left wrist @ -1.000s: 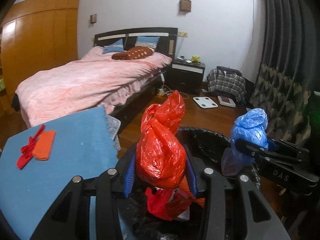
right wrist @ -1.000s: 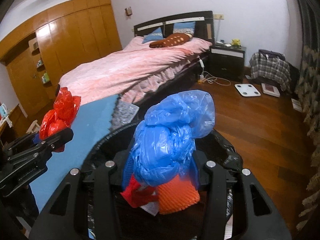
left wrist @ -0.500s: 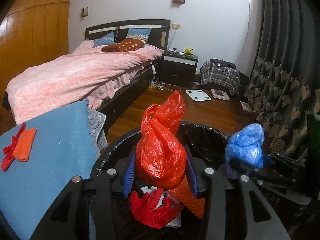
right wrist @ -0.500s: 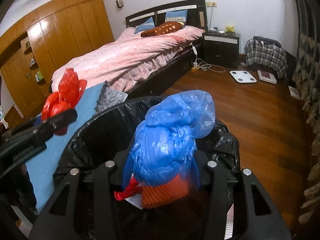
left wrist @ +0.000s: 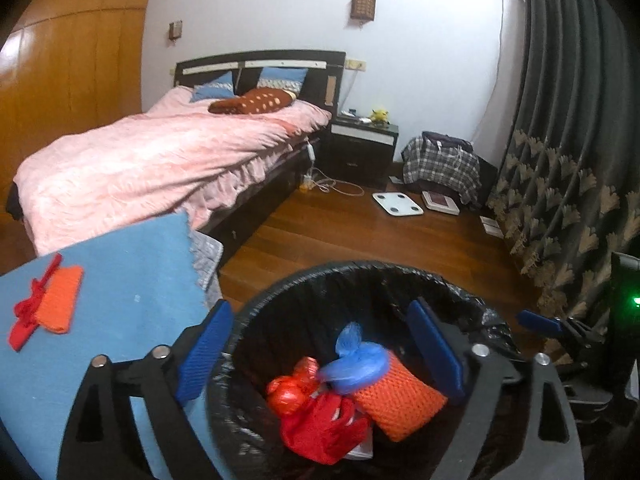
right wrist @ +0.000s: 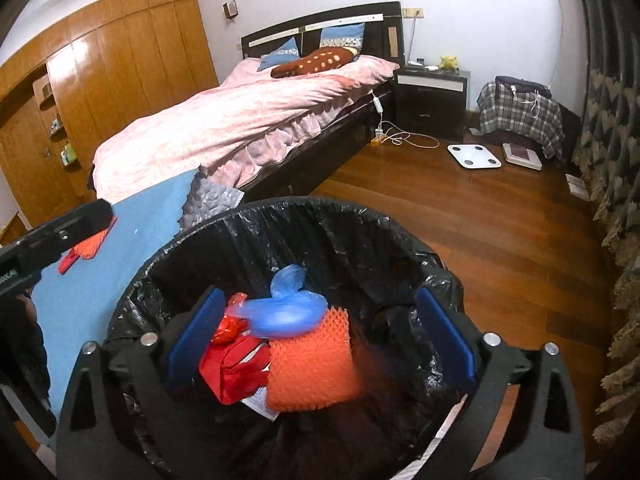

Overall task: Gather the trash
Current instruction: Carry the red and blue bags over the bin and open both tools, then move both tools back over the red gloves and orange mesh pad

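Note:
A bin with a black liner point(left wrist: 320, 280) point(right wrist: 280, 216) stands below both grippers. Inside lie a blue bag point(left wrist: 356, 368) point(right wrist: 284, 316), a small red bag point(left wrist: 292, 390) point(right wrist: 230, 324), an orange net sponge point(left wrist: 400, 400) point(right wrist: 312, 368) and a red cloth point(left wrist: 320, 428) point(right wrist: 232, 368). My left gripper point(left wrist: 320, 356) is open and empty over the bin. My right gripper point(right wrist: 320, 340) is open and empty over the bin. An orange sponge with a red ribbon point(left wrist: 52, 304) point(right wrist: 86, 246) lies on the blue mat point(left wrist: 128, 280) point(right wrist: 152, 216).
A bed with a pink cover point(left wrist: 152, 160) stands behind the mat. A nightstand point(left wrist: 360, 148), a plaid bag point(left wrist: 440, 164) and a white scale point(left wrist: 398, 204) sit on the wooden floor. Dark curtains point(left wrist: 560, 160) hang on the right.
Both grippers have opened over the bin. The red bag and the blue bag have dropped out of them into the bin.

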The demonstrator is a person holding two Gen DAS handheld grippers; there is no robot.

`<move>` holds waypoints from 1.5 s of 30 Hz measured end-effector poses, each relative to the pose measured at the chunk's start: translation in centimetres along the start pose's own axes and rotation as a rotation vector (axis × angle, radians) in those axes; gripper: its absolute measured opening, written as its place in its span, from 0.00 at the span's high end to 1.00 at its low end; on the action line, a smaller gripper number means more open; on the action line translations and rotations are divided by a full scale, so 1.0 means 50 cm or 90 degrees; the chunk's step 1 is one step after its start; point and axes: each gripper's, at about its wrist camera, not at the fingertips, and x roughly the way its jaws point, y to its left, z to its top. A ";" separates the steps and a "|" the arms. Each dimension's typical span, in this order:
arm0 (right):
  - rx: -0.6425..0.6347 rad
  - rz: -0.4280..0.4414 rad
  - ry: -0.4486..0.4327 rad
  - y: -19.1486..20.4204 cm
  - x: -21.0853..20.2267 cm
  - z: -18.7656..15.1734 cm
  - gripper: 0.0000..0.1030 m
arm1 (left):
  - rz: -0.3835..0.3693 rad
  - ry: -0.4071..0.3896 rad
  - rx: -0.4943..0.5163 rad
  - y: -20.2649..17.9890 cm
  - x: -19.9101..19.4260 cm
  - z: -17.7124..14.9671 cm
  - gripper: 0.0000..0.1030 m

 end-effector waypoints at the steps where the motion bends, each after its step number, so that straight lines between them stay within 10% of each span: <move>1: 0.001 0.000 -0.002 0.002 -0.004 0.002 0.08 | 0.004 -0.005 -0.003 0.007 -0.010 0.001 0.11; 17: -0.076 0.057 -0.030 0.160 -0.043 0.057 0.06 | 0.079 -0.046 -0.052 0.133 -0.122 -0.026 0.06; 45: -0.200 0.189 0.016 0.551 0.138 0.093 0.06 | 0.327 -0.040 -0.164 0.582 -0.163 -0.111 0.06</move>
